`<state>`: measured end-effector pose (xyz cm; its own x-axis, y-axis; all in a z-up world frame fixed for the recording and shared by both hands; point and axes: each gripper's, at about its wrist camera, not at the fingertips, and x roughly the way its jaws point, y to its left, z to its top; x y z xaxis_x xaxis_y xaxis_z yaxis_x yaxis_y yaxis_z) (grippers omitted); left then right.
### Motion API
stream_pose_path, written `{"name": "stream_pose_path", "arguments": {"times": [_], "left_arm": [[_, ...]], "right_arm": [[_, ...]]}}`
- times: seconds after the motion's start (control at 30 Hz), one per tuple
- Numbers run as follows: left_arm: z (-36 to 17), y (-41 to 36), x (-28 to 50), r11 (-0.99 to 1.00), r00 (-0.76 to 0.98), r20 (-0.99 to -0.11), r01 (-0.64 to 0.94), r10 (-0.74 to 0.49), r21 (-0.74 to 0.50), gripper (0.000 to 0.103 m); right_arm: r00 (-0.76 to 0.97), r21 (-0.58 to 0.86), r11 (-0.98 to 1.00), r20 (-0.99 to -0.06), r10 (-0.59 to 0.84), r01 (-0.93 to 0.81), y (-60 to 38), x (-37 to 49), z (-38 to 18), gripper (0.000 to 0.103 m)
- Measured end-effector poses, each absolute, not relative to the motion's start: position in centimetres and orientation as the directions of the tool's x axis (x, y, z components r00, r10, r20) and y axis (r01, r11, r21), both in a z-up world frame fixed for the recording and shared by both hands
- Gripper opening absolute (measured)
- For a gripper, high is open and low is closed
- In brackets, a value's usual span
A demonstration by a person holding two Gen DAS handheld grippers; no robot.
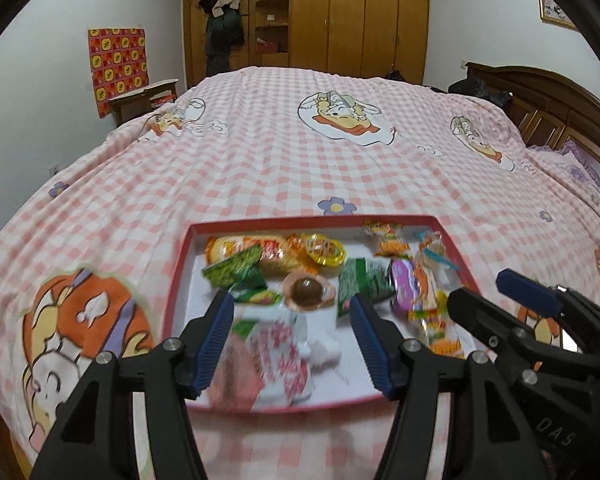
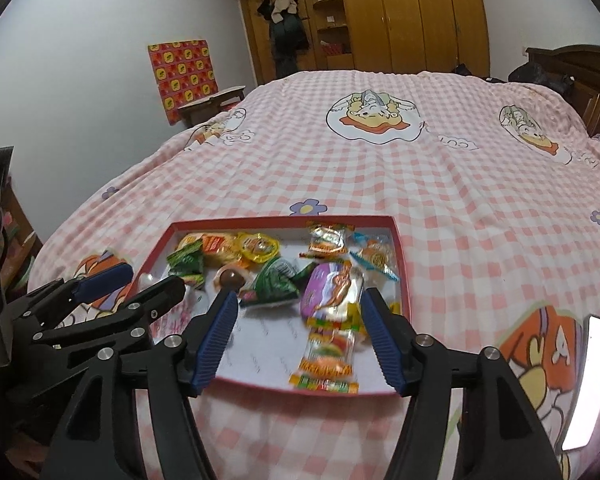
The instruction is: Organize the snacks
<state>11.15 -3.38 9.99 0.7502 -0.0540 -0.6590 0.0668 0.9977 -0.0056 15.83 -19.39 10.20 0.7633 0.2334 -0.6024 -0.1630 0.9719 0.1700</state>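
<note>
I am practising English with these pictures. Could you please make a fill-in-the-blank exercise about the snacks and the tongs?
1. The snacks lie inside a shallow box whose rim is ____.
2. The box rests on a bed cover checked in white and ____.
3. Both the left tongs and the right tongs stand ____, holding nothing.
4. The round chocolate is ____ in colour.

Missing words: red; pink; open; brown

Both wrist views nearing tray
</note>
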Motion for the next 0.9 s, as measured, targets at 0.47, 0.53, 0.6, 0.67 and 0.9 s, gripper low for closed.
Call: {"name": "stream_pose_path", "arguments": {"times": [0.47, 0.53, 0.6, 0.67, 0.9], "left_arm": [[6.4, -1.5, 6.4, 1.000, 0.714, -0.700, 0.008, -0.002, 0.005, 0.066], [5.9, -1.3, 6.4, 1.000, 0.709, -0.705, -0.004, 0.013, 0.013, 0.067], [5.4, -1.2, 6.5, 1.000, 0.702, -0.712, -0.010, 0.019, 0.016, 0.067], [4.7, -1.3, 6.7, 1.000, 0.693, -0.721, -0.012, 0.025, 0.023, 0.067], [2.9, -1.7, 7.4, 0.999, 0.660, -0.750, -0.015, 0.040, 0.040, 0.066]], "right_arm": [[0.733, 0.162, 0.976, -0.644, 0.219, -0.149, -17.8, 12.1, 6.5, 0.068], [0.729, 0.151, 0.978, -0.652, 0.208, -0.143, -17.6, 12.1, 5.9, 0.068], [0.725, 0.143, 0.980, -0.659, 0.198, -0.138, -17.5, 12.1, 5.5, 0.068], [0.711, 0.137, 0.981, -0.677, 0.192, -0.134, -17.4, 12.4, 4.9, 0.068], [0.674, 0.127, 0.986, -0.721, 0.164, -0.105, -17.5, 13.1, 3.0, 0.068]]}}
